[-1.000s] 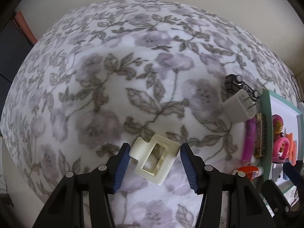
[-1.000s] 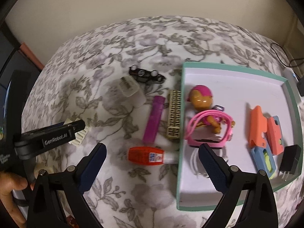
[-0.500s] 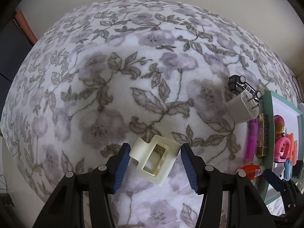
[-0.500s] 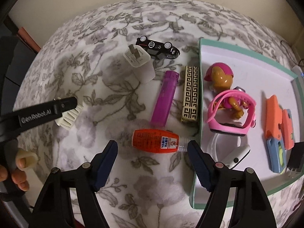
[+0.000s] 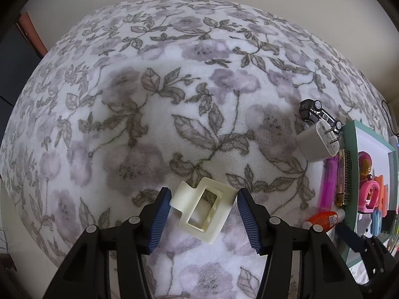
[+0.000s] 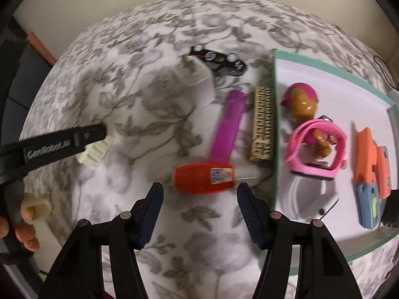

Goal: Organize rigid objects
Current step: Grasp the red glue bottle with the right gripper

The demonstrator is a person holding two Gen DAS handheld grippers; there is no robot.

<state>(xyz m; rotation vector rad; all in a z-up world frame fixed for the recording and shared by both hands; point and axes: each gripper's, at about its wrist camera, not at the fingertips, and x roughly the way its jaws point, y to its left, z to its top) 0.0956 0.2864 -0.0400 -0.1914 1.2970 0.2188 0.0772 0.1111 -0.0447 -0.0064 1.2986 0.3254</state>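
Left gripper (image 5: 203, 214) is spread wide w/ a cream hair clip (image 5: 203, 210) lying between its blue pads; one pad is right at the clip's left edge, the other stands just apart, so nothing is clamped. The clip rests on a floral blanket (image 5: 154, 104) (grey-purple flowers on white).

Right gripper (image 6: 199, 209) is also wide apart, empty, hanging just above an orange glue bottle (image 6: 203, 178) that lies on its side w/ the clear tip pointing at the tray (image 6: 324, 68). Next to the bottle: a purple lighter (image 6: 228, 129), then a gold patterned bar (image 6: 263, 128) close against the tray's green wall. Farther up sit a white charger plug (image 6: 197, 79) and a black toy car (image 6: 219, 58), the two touching or nearly so.

Inside the tray: a pink-helmet toy figure (image 6: 303, 102), a pink watch band (image 6: 318, 147) around it, a white band (image 6: 308, 199), orange & blue pieces (image 6: 369, 157), a black plug (image 6: 391, 208) at the edge.

A person's fingers (image 6: 25, 229) show at lower left of the right view.
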